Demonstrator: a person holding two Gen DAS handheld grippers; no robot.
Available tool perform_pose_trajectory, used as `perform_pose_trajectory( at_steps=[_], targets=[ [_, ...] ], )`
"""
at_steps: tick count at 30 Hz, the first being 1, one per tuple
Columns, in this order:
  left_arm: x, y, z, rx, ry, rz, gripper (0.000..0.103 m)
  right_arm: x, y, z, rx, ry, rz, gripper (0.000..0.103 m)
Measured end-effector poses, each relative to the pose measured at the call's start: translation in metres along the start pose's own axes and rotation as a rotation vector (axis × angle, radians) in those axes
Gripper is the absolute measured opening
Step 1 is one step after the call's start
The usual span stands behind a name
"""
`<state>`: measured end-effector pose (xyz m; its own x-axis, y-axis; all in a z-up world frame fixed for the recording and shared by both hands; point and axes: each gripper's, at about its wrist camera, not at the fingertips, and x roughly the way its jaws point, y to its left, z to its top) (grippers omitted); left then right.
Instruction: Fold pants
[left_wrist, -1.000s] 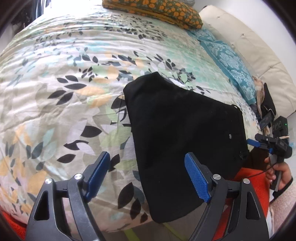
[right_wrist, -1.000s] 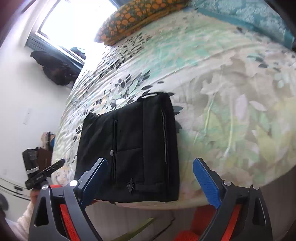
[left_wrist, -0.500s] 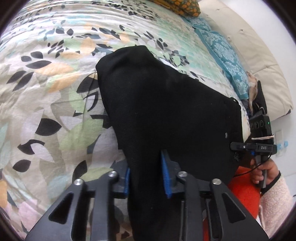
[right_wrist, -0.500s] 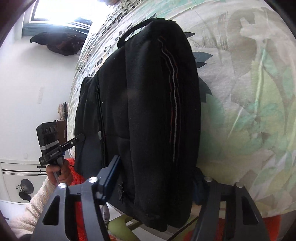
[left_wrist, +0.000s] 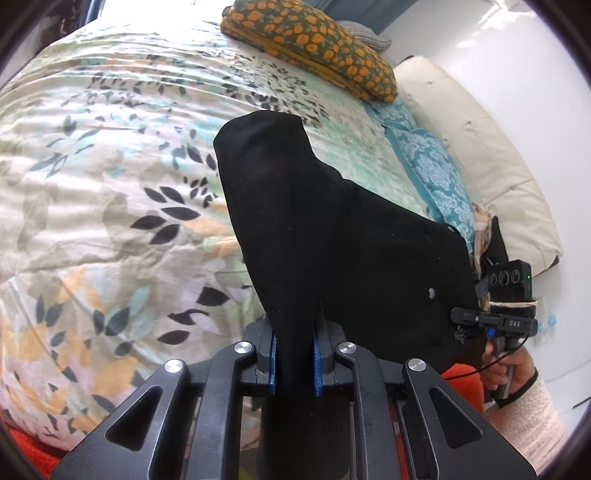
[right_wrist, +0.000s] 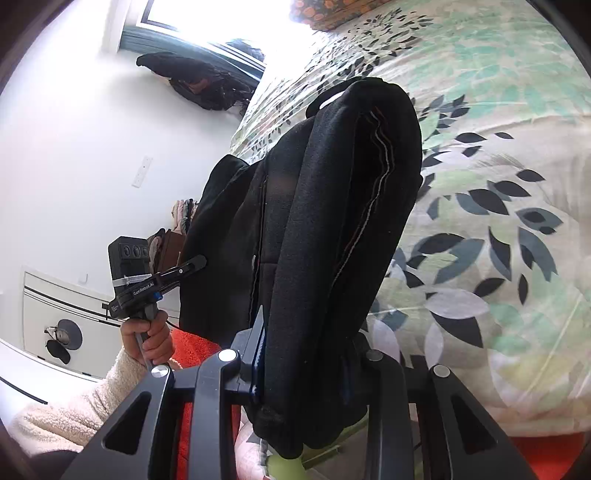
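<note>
From my left wrist cam: left hand-held gripper is pinching a thick fold of the black pants, blue pads pressed onto the fabric from both sides. Cloth rises from the jaws & hangs up off the bed, w/ the far end of the pants drooping back toward the leaf-print cover. Orange-dotted pillow sits at the head of the bed, teal patterned pillow beside it along the cream headboard. At the right edge I see the right hand-held gripper, its tip at the pants' edge, held by a hand in a fuzzy cream sleeve.

Right wrist cam: right hand-held gripper is clamped on a bunched stack of pants layers; thin light stripe runs down the side seam. Fabric is lifted, nr the bed edge. Left hand-held gripper shows at left, tip touching the pants' other edge; can't tell its jaw state from this view. White wall & bright window behind.
</note>
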<state>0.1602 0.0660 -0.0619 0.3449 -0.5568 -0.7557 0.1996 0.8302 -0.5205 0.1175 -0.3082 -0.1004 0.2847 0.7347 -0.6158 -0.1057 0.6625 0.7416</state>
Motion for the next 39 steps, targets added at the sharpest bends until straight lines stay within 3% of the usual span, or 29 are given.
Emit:
perform_pose_trajectory(
  at_steps=[3,5,6,7,8,10,14,16,18,22,24,29,31,35,39],
  targets=[
    [0.024,0.022,-0.009,0.034,0.018,0.138,0.018,0.04,-0.004,0.004,0.01,0.025,-0.039,0.031],
    [0.048,0.037,-0.02,0.055,0.043,0.31,0.034,0.07,-0.013,-0.001,0.012,0.051,-0.11,0.037],
    [0.05,0.045,-0.026,0.058,0.034,0.368,0.047,0.081,-0.017,-0.005,0.006,0.048,-0.173,0.044],
    [0.044,0.046,-0.03,0.052,0.0,0.388,0.056,0.088,-0.021,-0.008,0.007,0.036,-0.231,0.056],
    [0.033,0.044,-0.033,0.045,-0.045,0.416,0.057,0.087,-0.024,-0.012,0.021,0.016,-0.248,0.075],
    [0.005,0.033,-0.036,0.082,-0.116,0.478,0.076,0.07,-0.022,-0.018,0.037,-0.035,-0.352,0.102],
    [-0.051,-0.012,-0.043,0.212,-0.246,0.614,0.078,0.007,0.019,-0.029,-0.075,-0.144,-0.545,0.103],
    [-0.075,-0.032,-0.048,0.202,-0.293,0.642,0.088,-0.023,0.049,-0.038,-0.132,-0.206,-0.659,0.103],
    [-0.09,-0.048,-0.056,0.172,-0.291,0.698,0.088,-0.052,0.077,-0.051,-0.184,-0.278,-0.742,0.103],
    [-0.1,-0.08,-0.082,0.199,-0.253,0.728,0.088,-0.074,0.139,-0.086,-0.222,-0.367,-0.851,0.103],
    [-0.102,-0.09,-0.098,0.174,-0.252,0.745,0.088,-0.066,0.163,-0.109,-0.218,-0.365,-0.845,0.103],
    [-0.097,-0.106,-0.123,0.152,-0.13,0.718,0.088,-0.027,0.189,-0.146,-0.206,-0.348,-0.812,0.103],
    [-0.101,-0.113,-0.13,0.146,-0.13,0.694,0.088,-0.02,0.196,-0.151,-0.203,-0.328,-0.773,0.103],
    [-0.109,-0.122,-0.136,0.149,-0.132,0.634,0.088,-0.014,0.214,-0.159,-0.234,-0.29,-0.782,0.103],
    [-0.11,-0.129,-0.137,0.194,-0.152,0.663,0.088,-0.016,0.225,-0.163,-0.255,-0.301,-0.777,0.103]
  ],
)
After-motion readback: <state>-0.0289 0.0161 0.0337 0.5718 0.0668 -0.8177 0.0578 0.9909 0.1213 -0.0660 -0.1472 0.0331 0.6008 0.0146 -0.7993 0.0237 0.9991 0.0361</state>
